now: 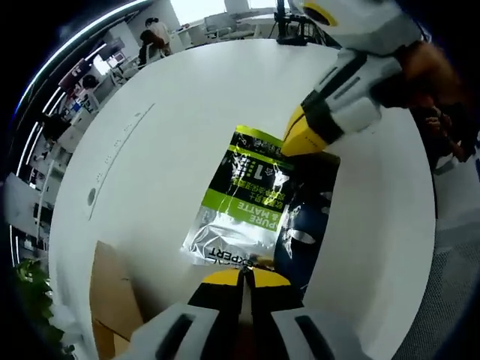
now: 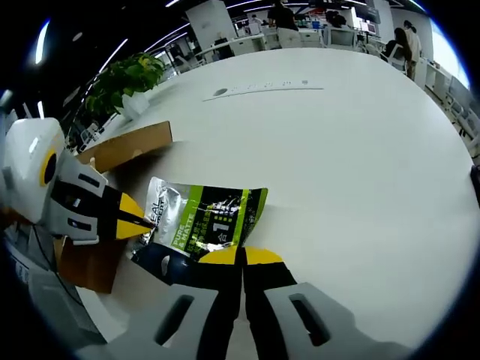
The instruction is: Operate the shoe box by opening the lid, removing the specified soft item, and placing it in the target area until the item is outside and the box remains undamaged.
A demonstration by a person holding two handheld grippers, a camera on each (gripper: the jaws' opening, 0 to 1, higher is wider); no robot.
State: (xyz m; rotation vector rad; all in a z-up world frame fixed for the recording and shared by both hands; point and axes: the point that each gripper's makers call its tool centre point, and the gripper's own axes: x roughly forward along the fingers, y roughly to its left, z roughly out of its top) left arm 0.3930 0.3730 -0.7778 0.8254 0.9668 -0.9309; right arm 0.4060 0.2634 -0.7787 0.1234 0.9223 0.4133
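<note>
White bench [image 2: 352, 150] spreads round and bare under your hands, with an office of desks and a potted plant [image 2: 127, 75] behind it. On it lies the soft item, a green, black and silver pouch [image 1: 241, 199], flat on the bench surface and already outside the brown cardboard shoe box [image 2: 124, 146], which sits just beside it toward the plant-side edge.

Your left gripper [image 1: 241, 276] has its yellow-tipped jaws pressed together on the silver end of the pouch; your right gripper [image 2: 241, 255] has its jaws likewise closed at the opposite, green end, and whether they pinch the film or only touch it you cannot quite tell from here. So the pouch's long axis runs straight from one pair of jaws to the other, and each hand is at its own end, neither nearer than the other.

Judged from this, the placing is nearly done. Letting go should call for each hand to part its jaws and draw back along that axis, away from the box, so nothing drags the pouch or knocks the cardboard.
</note>
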